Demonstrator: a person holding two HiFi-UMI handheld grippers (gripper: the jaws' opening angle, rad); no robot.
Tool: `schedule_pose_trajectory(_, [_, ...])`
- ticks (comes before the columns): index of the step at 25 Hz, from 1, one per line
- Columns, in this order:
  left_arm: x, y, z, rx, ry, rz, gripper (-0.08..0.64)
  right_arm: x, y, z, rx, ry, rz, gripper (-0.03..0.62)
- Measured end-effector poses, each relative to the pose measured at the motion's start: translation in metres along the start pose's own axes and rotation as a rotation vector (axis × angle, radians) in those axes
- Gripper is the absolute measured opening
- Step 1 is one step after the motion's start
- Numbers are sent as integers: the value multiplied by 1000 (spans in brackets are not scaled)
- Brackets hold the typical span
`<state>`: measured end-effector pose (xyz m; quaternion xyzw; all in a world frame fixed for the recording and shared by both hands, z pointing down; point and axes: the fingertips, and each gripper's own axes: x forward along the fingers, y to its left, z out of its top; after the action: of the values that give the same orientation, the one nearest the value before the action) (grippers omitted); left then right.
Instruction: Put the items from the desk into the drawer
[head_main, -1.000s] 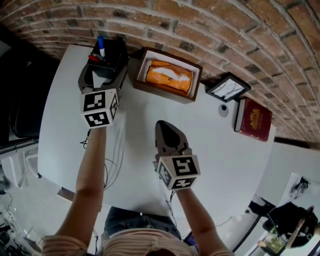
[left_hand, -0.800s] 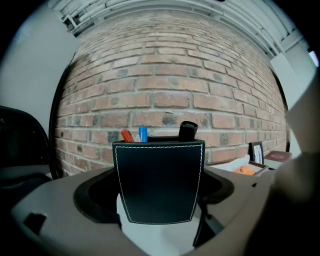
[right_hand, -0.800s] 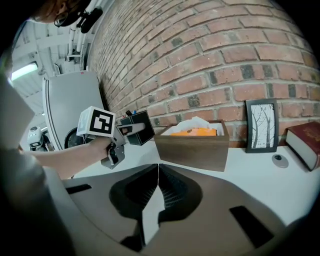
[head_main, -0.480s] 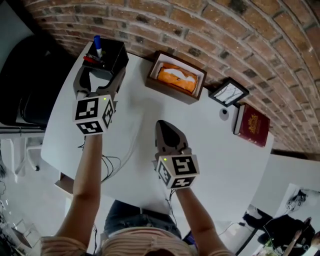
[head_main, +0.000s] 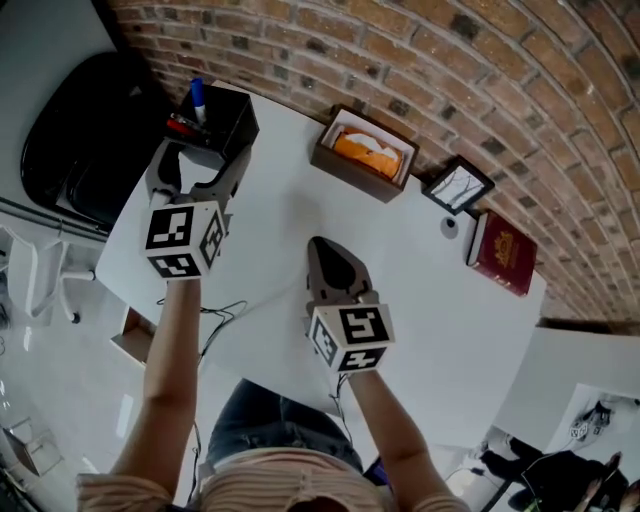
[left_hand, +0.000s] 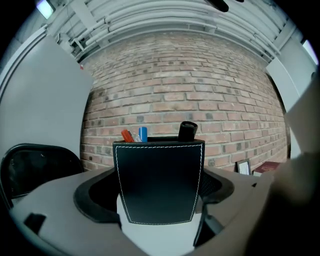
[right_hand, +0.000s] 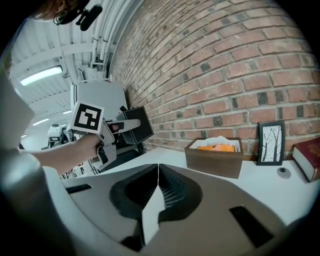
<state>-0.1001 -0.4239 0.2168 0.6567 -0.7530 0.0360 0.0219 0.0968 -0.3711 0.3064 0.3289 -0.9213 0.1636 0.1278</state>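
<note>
Pen holder (head_main: 225, 115) stands just ahead of the left claw (head_main: 200, 158), spread wide; right claw (head_main: 325, 250) clenched empty

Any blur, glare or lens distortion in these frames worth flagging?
Head view: sharp and evenly lit, but the brick wall courses bow. Left gripper view: heavy fisheye with black corners; the pen holder is crisp, while a pale out-of-focus shape smears the right edge. Right gripper view: same fisheye; the ceiling light is slightly blown out, no glare on the desk.
</note>
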Motion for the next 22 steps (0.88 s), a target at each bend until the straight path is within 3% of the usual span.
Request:
schedule_pose_trajectory(11, [-137,16,22,-1,-20,98,446,-64,66,-9,-43,-29,116,18])
schedule_pose_trajectory(22, [-258,33,12,39,0,199,446,-117,124,-35,-74,-32,216,18])
